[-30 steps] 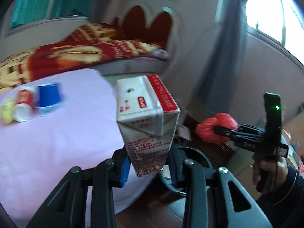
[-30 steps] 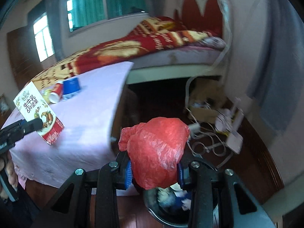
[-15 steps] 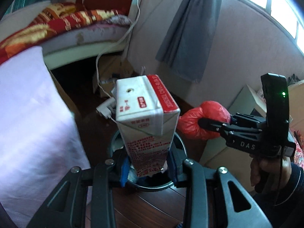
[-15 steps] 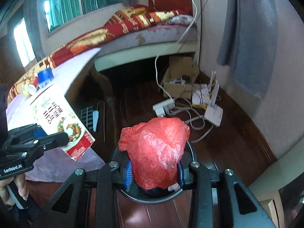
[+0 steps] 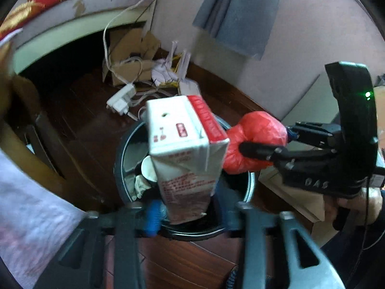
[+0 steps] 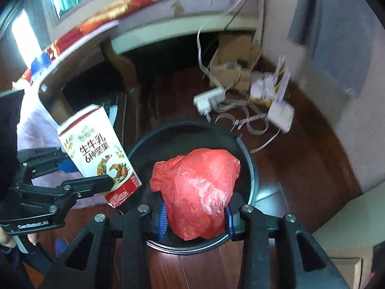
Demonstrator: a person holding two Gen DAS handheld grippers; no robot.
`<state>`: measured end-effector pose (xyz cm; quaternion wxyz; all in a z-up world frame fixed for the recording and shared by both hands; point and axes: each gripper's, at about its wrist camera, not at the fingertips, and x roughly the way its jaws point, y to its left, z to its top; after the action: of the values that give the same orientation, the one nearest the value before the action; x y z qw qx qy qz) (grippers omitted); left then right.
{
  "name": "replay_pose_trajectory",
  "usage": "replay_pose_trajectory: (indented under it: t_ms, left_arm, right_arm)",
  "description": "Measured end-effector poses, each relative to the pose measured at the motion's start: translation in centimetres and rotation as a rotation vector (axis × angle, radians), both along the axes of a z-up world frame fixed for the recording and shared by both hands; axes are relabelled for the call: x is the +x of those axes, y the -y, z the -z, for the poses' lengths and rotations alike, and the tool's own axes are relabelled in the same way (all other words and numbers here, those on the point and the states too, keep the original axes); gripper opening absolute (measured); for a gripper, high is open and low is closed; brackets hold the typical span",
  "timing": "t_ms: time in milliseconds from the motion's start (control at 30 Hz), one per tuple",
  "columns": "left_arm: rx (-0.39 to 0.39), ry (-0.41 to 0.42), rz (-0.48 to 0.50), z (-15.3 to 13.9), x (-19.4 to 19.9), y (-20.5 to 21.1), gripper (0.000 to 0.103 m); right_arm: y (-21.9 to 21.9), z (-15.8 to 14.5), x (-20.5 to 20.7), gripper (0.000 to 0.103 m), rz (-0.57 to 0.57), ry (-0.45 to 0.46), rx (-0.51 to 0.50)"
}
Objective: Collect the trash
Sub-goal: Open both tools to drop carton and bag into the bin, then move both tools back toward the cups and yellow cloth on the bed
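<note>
Red bag (image 6: 196, 192) hides most of the bin (image 6: 253, 168) interior.

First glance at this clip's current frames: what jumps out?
A crumpled red plastic bag, clamped in the right gripper, hangs directly over the round black trash bin. Beside it, the left gripper holds a white-and-red milk carton above the same bin, where a white paper cup already lies.
</note>
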<state>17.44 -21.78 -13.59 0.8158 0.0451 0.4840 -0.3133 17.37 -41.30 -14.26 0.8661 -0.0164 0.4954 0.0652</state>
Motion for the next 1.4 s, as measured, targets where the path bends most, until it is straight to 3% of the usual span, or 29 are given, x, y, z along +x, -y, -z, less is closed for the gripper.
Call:
replay_pose_trajectory:
  t_ms: [33, 67, 167, 400, 833, 1400]
  left_arm:
    - [0.029, 0.015, -0.029, 0.2, 0.2, 0.0, 0.095]
    - [0.029, 0.024, -0.039, 0.3, 0.3, -0.1, 0.101]
    - [0.05, 0.037, -0.073, 0.3, -0.1, -0.6, 0.101]
    - [0.049, 0.087, -0.121, -0.7, -0.9, -2.0, 0.102]
    - [0.011, 0.189, -0.176, -5.1, -1.3, -3.6, 0.102]
    - [0.007, 0.264, -0.234, -8.0, -2.7, -6.4, 0.102]
  right_arm:
    - [0.6, 0.9, 0.4, 0.094, 0.045, -0.021, -0.05]
    - [1.4, 1.5, 0.6, 0.103, 0.087, -0.043, -0.056]
    - [3.4, 1.4, 0.6, 0.103, 0.174, -0.058, -0.038]
    - [4.4, -0.9, -0.4, 0.103, 0.236, -0.002, -0.055]
    - [1.8, -5.5, -1.8, 0.103, 0.204, 0.1, -0.065]
    - [-1.6, -9.6, -3.1, 0.103, 0.145, 0.202, -0.067]
